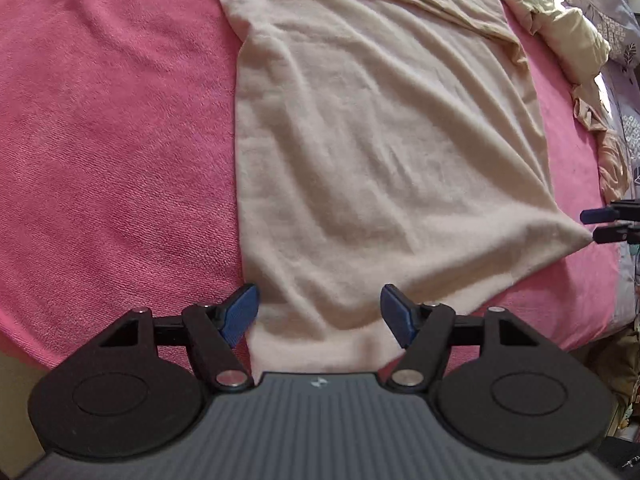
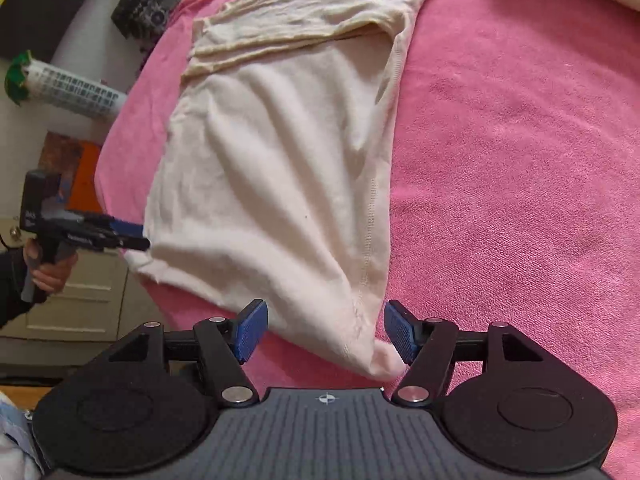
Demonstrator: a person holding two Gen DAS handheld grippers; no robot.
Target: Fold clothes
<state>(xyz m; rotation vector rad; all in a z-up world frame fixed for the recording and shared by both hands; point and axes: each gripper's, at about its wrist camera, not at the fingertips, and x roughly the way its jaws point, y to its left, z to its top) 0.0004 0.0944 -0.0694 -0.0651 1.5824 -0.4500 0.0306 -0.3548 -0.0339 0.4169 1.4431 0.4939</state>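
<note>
A cream shirt lies spread on a pink blanket, its far end folded over. My left gripper is open, its blue pads on either side of the shirt's near left hem corner. My right gripper is open around the shirt's other hem corner, which lies between its pads. In the left wrist view the right gripper shows at the right edge by that corner. In the right wrist view the left gripper, held by a hand, is at the shirt's left corner.
Yellow and grey patterned bedding lies bunched along the blanket's right side. In the right wrist view the pink blanket spreads to the right; a white perforated cylinder, a drawer unit and dark clutter stand beyond the bed's left edge.
</note>
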